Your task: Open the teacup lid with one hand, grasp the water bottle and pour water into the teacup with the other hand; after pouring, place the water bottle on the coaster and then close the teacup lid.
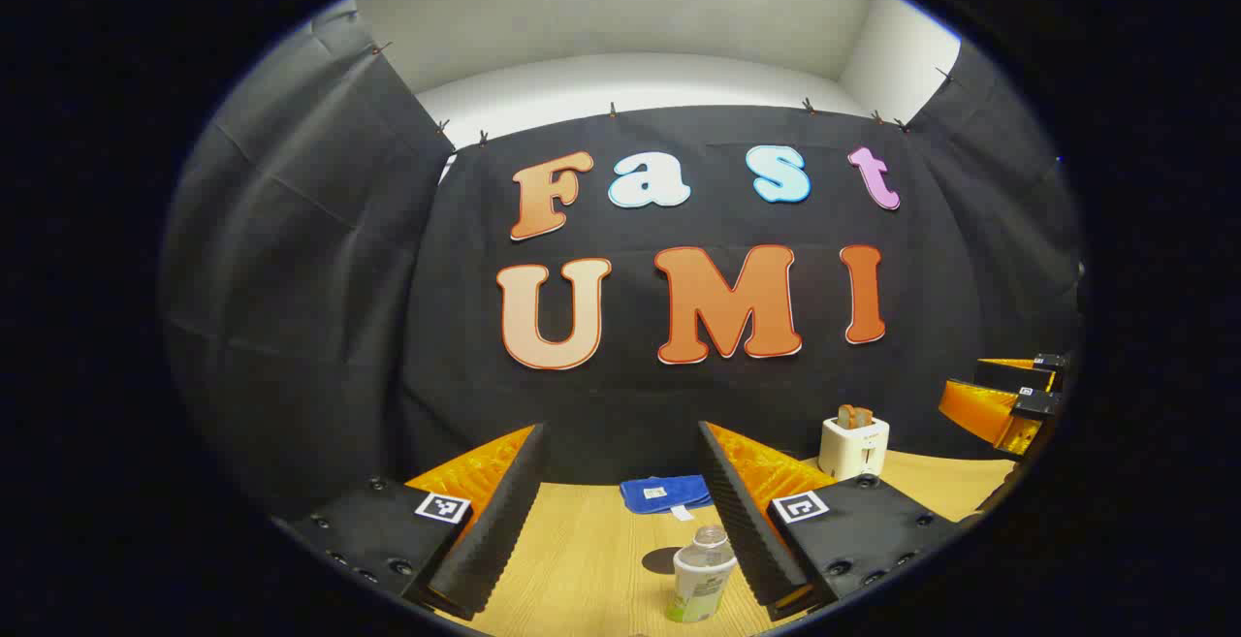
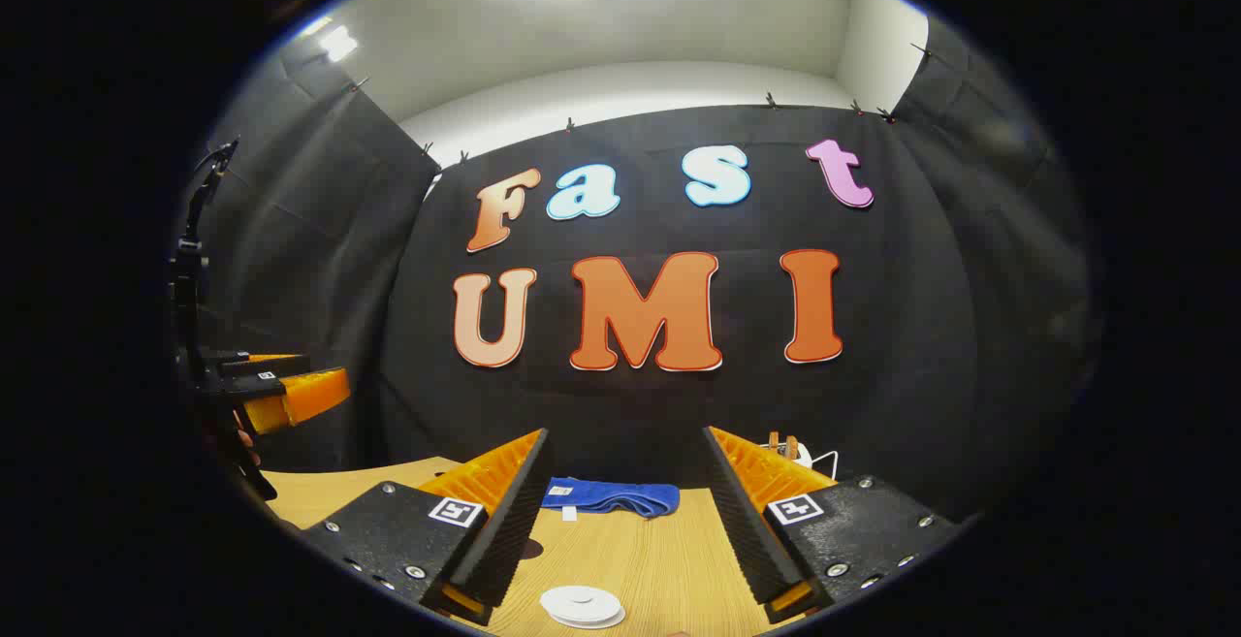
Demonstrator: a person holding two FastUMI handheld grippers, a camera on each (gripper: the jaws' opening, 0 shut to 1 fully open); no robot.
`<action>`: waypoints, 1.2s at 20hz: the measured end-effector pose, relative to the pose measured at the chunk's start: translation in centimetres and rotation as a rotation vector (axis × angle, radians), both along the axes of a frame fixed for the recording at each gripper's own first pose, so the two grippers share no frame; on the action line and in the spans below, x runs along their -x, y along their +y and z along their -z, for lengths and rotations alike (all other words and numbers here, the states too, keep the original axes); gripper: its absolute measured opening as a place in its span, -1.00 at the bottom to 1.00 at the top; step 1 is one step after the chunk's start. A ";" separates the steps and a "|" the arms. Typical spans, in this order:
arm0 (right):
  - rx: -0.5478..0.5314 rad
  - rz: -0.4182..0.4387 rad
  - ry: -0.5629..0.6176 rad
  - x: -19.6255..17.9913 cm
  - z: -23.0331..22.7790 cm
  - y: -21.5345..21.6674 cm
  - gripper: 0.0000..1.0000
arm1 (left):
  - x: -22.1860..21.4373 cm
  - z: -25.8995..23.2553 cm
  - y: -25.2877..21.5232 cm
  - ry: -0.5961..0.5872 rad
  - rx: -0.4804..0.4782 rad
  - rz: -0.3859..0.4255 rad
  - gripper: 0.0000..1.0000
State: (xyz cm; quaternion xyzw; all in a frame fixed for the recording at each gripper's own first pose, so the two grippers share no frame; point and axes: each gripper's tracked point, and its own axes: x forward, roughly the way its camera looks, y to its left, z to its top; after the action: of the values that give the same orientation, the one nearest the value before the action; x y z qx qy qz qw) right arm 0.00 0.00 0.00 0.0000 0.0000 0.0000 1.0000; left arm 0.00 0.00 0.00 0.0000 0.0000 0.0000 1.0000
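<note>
In the left gripper view a clear water bottle (image 1: 701, 574) with a pale label stands upright on the wooden table (image 1: 591, 559), low between my open fingers and close to the right one. A dark round coaster (image 1: 662, 559) lies just behind it. My left gripper (image 1: 621, 429) is open and holds nothing. In the right gripper view a white round teacup lid (image 2: 582, 606) sits at the bottom edge, below my right gripper (image 2: 626, 433), which is open with nothing in it. The cup under the lid is hidden. Each gripper shows at the far side of the other's view.
A folded blue cloth (image 1: 664, 493) (image 2: 609, 497) lies at the back of the table against the black wall. A white toaster (image 1: 853, 445) with bread in it stands at the back right. A dark patch (image 2: 531, 550) shows beside my right gripper's left finger.
</note>
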 end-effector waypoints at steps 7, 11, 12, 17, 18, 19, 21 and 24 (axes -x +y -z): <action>0.002 -0.059 0.012 0.0 0.4 1.8 0.82 | 0.0 0.1 0.3 0.004 0.006 -0.003 0.94; 0.001 -0.076 0.014 0.1 0.7 2.2 0.82 | 0.0 0.2 0.0 -0.001 -0.004 0.006 0.93; -0.002 -0.082 0.018 0.0 0.9 2.3 0.82 | 0.0 0.4 0.0 0.000 -0.006 0.002 0.94; -0.008 -0.074 0.017 0.1 1.1 1.8 0.82 | 0.0 0.7 -0.5 0.006 -0.012 0.010 0.94; -0.002 -0.072 0.017 0.1 1.2 1.7 0.82 | -0.1 0.9 -0.6 0.007 -0.016 0.011 0.94; 0.002 -0.073 0.020 0.0 1.6 1.8 0.82 | -0.1 1.0 -0.7 0.009 -0.020 0.012 0.94; -0.006 -0.087 0.038 -0.1 2.4 2.1 0.82 | -0.2 1.5 -1.1 0.017 -0.024 0.023 0.94; -0.015 -0.094 0.072 -0.2 3.8 2.2 0.82 | 0.0 3.3 -2.3 0.039 -0.041 0.051 0.93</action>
State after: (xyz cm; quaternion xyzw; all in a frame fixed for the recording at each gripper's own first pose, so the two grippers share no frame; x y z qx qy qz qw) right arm 0.18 2.16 -3.76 0.0075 0.0359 0.0470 0.9982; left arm 0.03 -2.32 -3.32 0.0203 0.0197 -0.0256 0.9993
